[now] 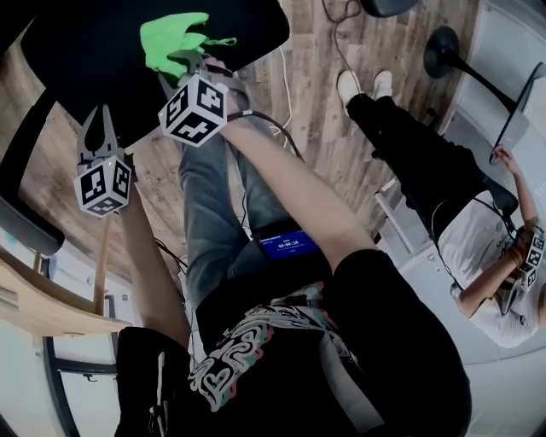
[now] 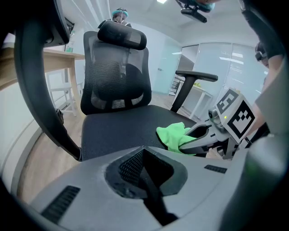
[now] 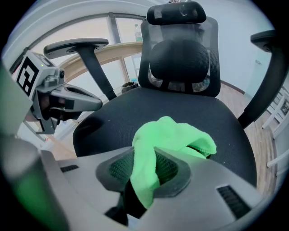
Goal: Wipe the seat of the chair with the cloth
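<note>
Cloth (image 3: 174, 135), bright green, is sitting pinched between the fingers of the right gripper (image 3: 151, 155), which are closing tight on one folded edge. The rest of it is bunching up just beyond the fingertips and spilling onto the black seat (image 3: 117, 113) of the chair (image 2: 116, 81). In the head view that bundle is lying ahead of the fingers, over the near part of the seat. In the left gripper view it is appearing to rest close to the seat's front edge. The left gripper (image 2: 143, 150) is hovering off to the left of the right gripper's fingers, apart from the cloth. Its own fingers are pressing together at the tips and are carrying nothing. Beyond both pairs of fingers the mesh backrest (image 3: 180, 58) and headrest (image 3: 177, 12) are standing upright. An armrest (image 3: 76, 44) is showing above the left gripper's fingers in the right gripper view. Wooden floor (image 1: 341, 145) is showing beneath the chair.
</note>
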